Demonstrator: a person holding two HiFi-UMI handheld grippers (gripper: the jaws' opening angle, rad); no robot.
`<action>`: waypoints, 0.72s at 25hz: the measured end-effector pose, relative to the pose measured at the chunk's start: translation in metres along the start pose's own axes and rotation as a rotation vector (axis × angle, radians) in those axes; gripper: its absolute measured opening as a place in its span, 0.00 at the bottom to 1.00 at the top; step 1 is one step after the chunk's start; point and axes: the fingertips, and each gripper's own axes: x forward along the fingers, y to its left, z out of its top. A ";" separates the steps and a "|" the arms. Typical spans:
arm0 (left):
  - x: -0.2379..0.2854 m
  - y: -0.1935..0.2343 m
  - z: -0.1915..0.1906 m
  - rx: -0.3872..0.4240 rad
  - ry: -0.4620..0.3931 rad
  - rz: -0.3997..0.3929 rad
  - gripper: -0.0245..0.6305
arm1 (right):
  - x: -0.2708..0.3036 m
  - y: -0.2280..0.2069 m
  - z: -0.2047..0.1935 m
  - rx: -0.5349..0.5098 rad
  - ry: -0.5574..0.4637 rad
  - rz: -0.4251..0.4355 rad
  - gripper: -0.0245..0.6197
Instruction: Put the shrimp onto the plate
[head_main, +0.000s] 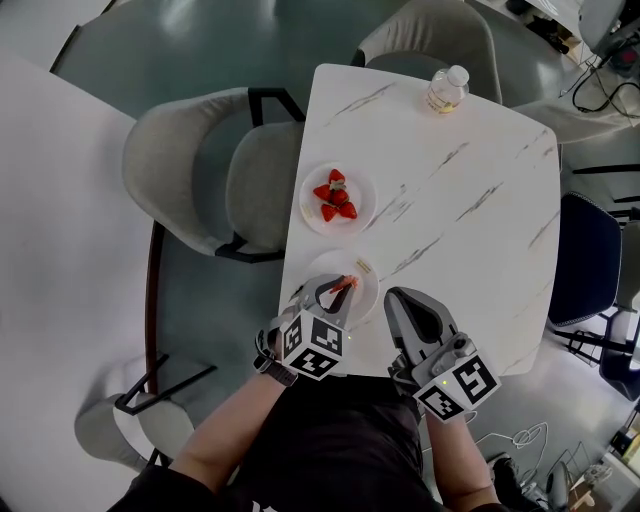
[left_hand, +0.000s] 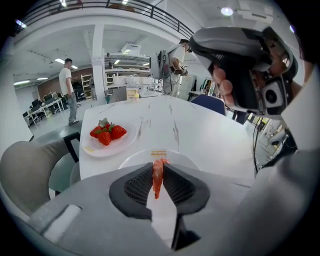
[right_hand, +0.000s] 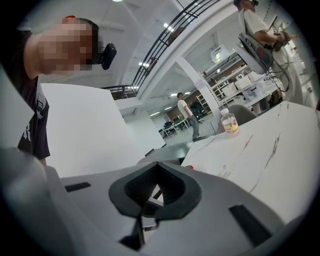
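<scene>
White marble-veined tabletop (head_main: 480, 170) fills the middle of the head view, with a grey upholstered chair (head_main: 200, 170) drawn up at its left edge and a small clear plastic bottle (head_main: 447, 89) standing near its far side. Toward the left edge sits a round white plate of red strawberries (head_main: 312, 215), the berries (head_main: 336, 197) heaped in its centre. Nearer the person lies a second round white plate (head_main: 368, 295), close to the table's near edge. The left gripper (head_main: 340, 287) hangs over this nearer plate with its jaws closed tight on a slender orange-pink shrimp (head_main: 346, 284). In the left gripper view the shrimp (left_hand: 158, 176) stands lengthwise between the ribbed black pads (left_hand: 137, 185) of the left gripper (left_hand: 158, 169), its upper end poking out past the tips above the plate's rim (left_hand: 187, 161); whether it touches the plate is hard to judge from these angles. The strawberry plate (left_hand: 95, 149) shows further off to the left there. The right gripper (head_main: 393, 297) rests just right of the nearer plate over bare tabletop. In its own view the right gripper (right_hand: 157, 167) has its jaws meeting at the tips, with nothing between them.
</scene>
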 end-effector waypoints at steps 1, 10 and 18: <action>0.002 0.000 -0.002 0.004 0.014 -0.003 0.14 | -0.001 -0.001 0.000 0.000 -0.001 -0.004 0.04; 0.012 -0.001 -0.017 0.050 0.090 0.025 0.14 | -0.013 -0.003 0.002 0.000 -0.005 -0.030 0.04; -0.028 0.007 0.017 -0.001 -0.013 0.102 0.14 | -0.023 0.013 0.013 -0.015 0.011 -0.023 0.04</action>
